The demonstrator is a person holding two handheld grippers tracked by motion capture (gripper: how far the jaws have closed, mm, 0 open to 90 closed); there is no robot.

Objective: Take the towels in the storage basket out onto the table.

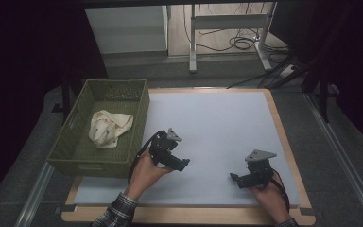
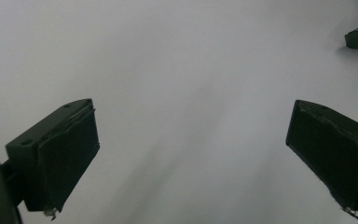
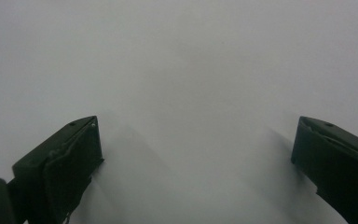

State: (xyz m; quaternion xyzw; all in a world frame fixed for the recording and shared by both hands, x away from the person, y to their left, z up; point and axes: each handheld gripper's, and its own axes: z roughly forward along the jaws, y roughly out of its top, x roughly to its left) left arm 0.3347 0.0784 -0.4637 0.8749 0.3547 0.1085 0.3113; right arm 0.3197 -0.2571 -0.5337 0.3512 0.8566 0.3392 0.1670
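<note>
Pale grey matting [image 1: 217, 127] covers the table; at ten o'clock a green wicker basket [image 1: 144, 111] holds a crumpled cream cloth bag [image 1: 108, 128]. Left gripper [image 1: 185, 163] and right gripper [image 1: 234, 178] rest low, jaws spread wide, empty. Soft, light, floppy, the bag is probably best pinched at a raised fold or strap.

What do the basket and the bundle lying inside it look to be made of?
Basket: olive-green woven wicker or a plastic imitation, matte; its walls show a fine weave and a cut-out handle slot. Bundle: soft cream cloth, probably cotton or canvas, judging by its crumpled folds and loop-like strap.
</note>
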